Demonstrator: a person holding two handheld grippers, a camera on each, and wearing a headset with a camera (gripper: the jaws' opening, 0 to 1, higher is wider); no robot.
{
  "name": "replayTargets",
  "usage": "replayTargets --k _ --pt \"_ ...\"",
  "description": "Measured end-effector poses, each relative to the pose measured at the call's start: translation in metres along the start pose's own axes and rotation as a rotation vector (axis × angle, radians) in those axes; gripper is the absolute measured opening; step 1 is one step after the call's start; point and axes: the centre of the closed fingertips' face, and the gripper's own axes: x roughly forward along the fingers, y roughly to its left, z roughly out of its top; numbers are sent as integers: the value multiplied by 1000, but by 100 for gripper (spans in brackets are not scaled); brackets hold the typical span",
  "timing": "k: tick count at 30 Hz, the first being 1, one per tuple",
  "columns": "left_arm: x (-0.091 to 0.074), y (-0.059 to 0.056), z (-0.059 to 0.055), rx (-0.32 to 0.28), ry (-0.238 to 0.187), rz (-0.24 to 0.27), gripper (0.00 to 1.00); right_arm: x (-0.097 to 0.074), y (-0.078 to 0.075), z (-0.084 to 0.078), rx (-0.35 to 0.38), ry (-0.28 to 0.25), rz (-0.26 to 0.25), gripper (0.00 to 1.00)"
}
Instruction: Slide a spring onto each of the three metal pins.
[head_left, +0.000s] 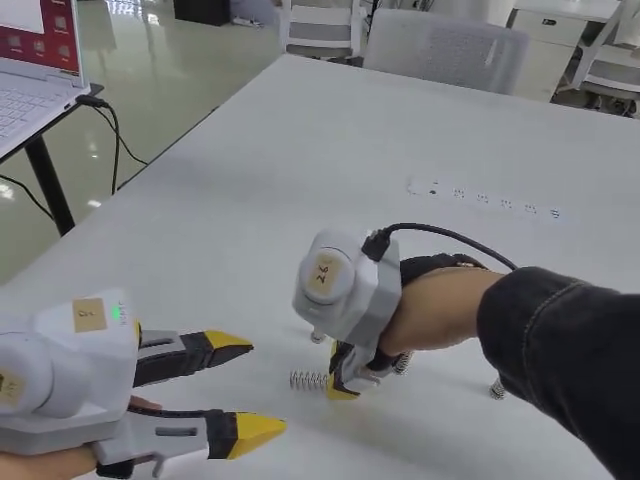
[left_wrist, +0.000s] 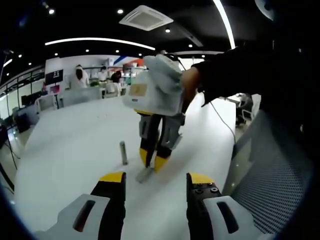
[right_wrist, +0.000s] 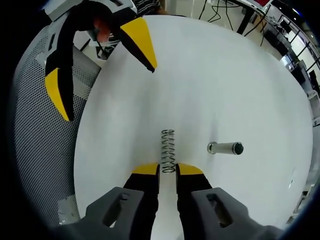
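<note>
Right hand-held gripper (right_wrist: 168, 169) on spring (right_wrist: 168, 145)

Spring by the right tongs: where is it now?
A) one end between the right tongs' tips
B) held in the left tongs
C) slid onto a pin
A: the right gripper view shows the spring with its near end between the tips of the right tongs, and the pin beside it bare.
</note>
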Motion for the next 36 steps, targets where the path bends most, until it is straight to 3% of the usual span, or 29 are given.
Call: replayTargets --k 12,19,26,36 --pt "1 0 -2 1 6 -1 42 -5 1 1 -9 -10 -12 8" --pt "4 -2 0 10 11 -12 42 -24 9 6 -13 -29 -5 8" --pt "9 -6 5 36 16 -38 42 -48 27 8 -4 -44 40 8" --pt "16 -16 17 87 13 -92 37 -73 43 11 -14 -59 23 8"
